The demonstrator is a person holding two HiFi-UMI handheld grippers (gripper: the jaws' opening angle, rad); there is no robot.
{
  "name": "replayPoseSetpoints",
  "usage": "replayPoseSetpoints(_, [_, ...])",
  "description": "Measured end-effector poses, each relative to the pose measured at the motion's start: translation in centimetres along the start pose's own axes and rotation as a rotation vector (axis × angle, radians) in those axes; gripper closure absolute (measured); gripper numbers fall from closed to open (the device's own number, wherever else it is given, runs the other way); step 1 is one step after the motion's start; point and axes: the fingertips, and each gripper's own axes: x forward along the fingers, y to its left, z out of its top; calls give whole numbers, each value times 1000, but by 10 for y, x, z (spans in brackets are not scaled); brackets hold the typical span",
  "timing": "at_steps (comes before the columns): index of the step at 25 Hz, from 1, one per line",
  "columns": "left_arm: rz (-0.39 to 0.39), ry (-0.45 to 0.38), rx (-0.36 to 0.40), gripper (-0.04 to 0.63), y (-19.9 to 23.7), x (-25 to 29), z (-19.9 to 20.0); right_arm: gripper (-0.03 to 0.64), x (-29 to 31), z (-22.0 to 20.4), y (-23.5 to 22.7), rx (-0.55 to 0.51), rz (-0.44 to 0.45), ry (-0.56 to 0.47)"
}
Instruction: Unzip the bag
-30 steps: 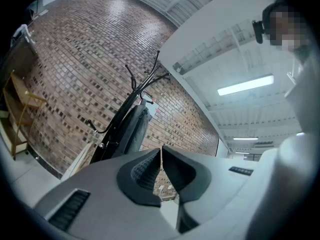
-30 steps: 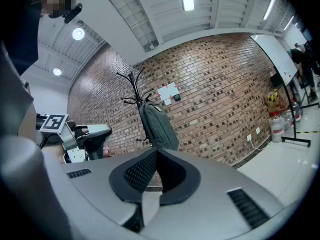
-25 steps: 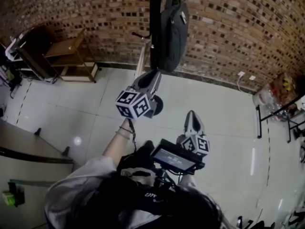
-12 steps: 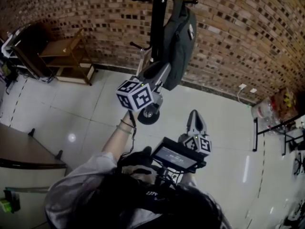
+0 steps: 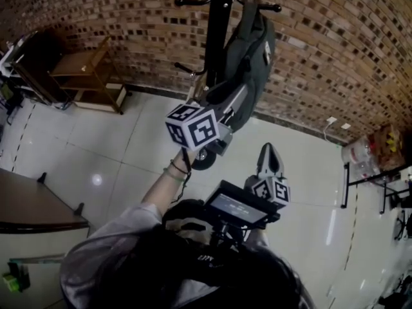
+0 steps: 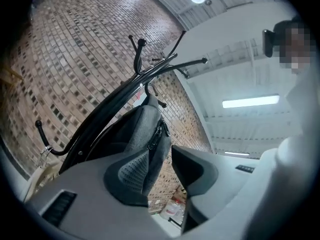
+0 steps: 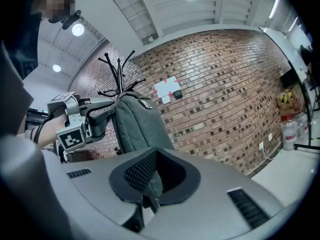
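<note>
Two tools: left hand-held gripper [image 6: 161, 154] opening wide, ungripped edge of bag [image 5: 248, 63] in its gap, bag hung on rack [image 5: 219, 31] at 12 o'clock; right hand-held gripper [image 7: 146, 200] pinched narrow, empty; centre zipper pull [image 6: 156, 134] between jaws before closing.

Bag [image 5: 250, 63]: dark grey backpack, matte fabric, slim and tall. Hangs upright by top from hook of black coat stand [image 5: 215, 44], upper centre of head view, close to brick wall [image 5: 335, 56]. Bottom hangs free above floor. Small pale label [image 5: 265, 49] on upper front.

Left gripper view: bag [image 6: 142, 134] at centre, seen edge-on. Zip track runs along narrow edge, dark zip pullers [image 6: 156, 133] dangling partway down. Track looks closed where visible.

Right gripper view: bag [image 7: 137, 126] left of centre, rounded top, broad plain face.
</note>
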Motion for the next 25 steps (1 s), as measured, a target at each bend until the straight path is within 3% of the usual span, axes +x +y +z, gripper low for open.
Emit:
replayPoseSetpoints(7, [10, -20, -133, 466, 0, 11, 8, 618, 29, 15, -5, -17, 40, 11])
replayPoseSetpoints(14, [30, -79, -76, 466, -2, 11, 12, 618, 49, 11, 0, -28, 117, 68])
replayPoseSetpoints(20, [61, -109, -76, 468, -1, 12, 10, 618, 55, 10, -3, -27, 161, 74])
replayPoseSetpoints(25, [14, -218, -73, 503, -15, 7, 29, 618, 55, 9, -6, -18, 177, 78])
